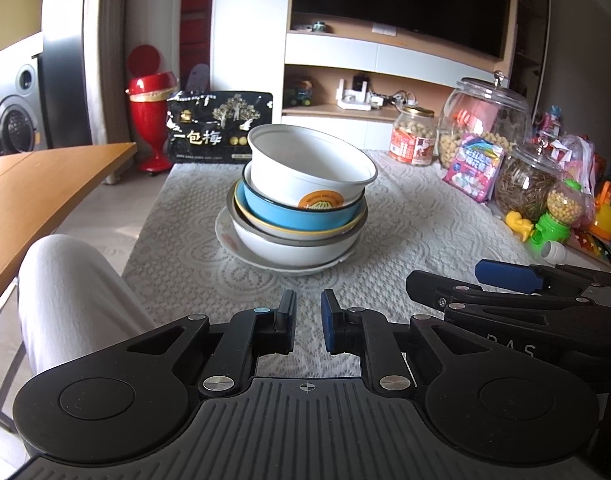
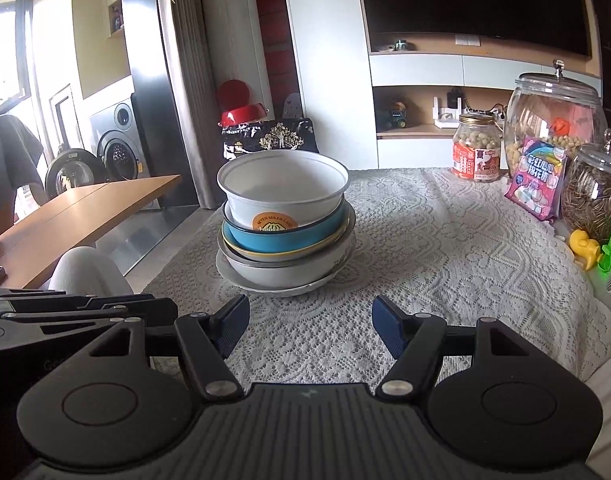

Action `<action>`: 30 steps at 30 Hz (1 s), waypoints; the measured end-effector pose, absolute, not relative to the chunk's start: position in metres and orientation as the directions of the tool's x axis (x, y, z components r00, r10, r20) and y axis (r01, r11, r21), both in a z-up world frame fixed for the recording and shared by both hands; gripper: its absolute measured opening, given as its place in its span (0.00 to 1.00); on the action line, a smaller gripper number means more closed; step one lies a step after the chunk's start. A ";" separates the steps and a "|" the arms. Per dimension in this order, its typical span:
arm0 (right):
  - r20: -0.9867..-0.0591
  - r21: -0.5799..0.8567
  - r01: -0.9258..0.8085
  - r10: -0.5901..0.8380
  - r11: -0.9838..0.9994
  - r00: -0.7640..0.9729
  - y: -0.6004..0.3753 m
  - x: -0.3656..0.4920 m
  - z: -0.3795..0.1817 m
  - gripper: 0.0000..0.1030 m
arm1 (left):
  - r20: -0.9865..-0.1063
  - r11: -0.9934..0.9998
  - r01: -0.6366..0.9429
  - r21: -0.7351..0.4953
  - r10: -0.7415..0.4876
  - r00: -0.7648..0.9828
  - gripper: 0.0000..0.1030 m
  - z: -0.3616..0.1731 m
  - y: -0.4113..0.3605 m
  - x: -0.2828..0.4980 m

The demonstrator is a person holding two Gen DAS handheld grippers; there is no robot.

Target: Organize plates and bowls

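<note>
Closest to me are my own two tools, low over the near edge of the desk [image 2: 445, 240] with its white lace cloth. My left gripper [image 1: 308, 322] has its jaws pulled in close, with only a thin gap and nothing in it, so it is clenched on air. My right gripper [image 2: 310, 330] has its jaws spread wide and released, and nothing sits between them either. The two tools are side by side, and each one peeks into the edge of the other's view. By my left side I can see a knee in light trousers [image 1: 69, 300]. A little farther out, near the middle of the cloth and apart from both tools, stands the stack of dishes. At the bottom is a white plate [image 1: 233, 240]. On it sits a big white bowl [image 1: 293, 250], then what looks like a thin yellow-rimmed dish, though I cannot see it well, then a blue bowl [image 1: 293, 216]. On top is a white tub [image 1: 305, 172] with an orange sticker, leaning a bit. Off to the right are a pink candy bag [image 1: 475, 168] and glass jars [image 1: 485, 120] of snacks. Behind the stack leans a black bag [image 1: 209, 128] with gold print.
</note>
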State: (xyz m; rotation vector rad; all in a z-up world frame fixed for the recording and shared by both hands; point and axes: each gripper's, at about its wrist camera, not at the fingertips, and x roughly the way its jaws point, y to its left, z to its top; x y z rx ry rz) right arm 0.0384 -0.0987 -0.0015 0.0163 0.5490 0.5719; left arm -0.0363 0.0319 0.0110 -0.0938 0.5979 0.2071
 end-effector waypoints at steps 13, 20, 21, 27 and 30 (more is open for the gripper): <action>-0.488 0.163 -0.510 0.518 0.845 0.702 -0.098 0.038 -0.001 0.67 | -0.570 0.974 -0.224 -0.026 0.169 0.804 0.16 0.011 0.034 -0.036; -0.488 0.162 -0.510 0.518 0.845 0.703 -0.098 0.038 -0.001 0.67 | -0.571 0.974 -0.224 -0.025 0.169 0.803 0.16 0.011 0.035 -0.036; -0.488 0.163 -0.510 0.518 0.845 0.702 -0.098 0.038 -0.001 0.67 | -0.571 0.974 -0.223 -0.025 0.169 0.803 0.16 0.011 0.035 -0.036; -0.491 0.164 -0.509 0.518 0.845 0.701 -0.099 0.038 -0.002 0.67 | -0.571 0.974 -0.223 -0.026 0.169 0.803 0.16 0.011 0.035 -0.036; -0.491 0.165 -0.509 0.518 0.845 0.701 -0.099 0.038 -0.002 0.67 | -0.571 0.974 -0.223 -0.025 0.170 0.803 0.16 0.011 0.035 -0.036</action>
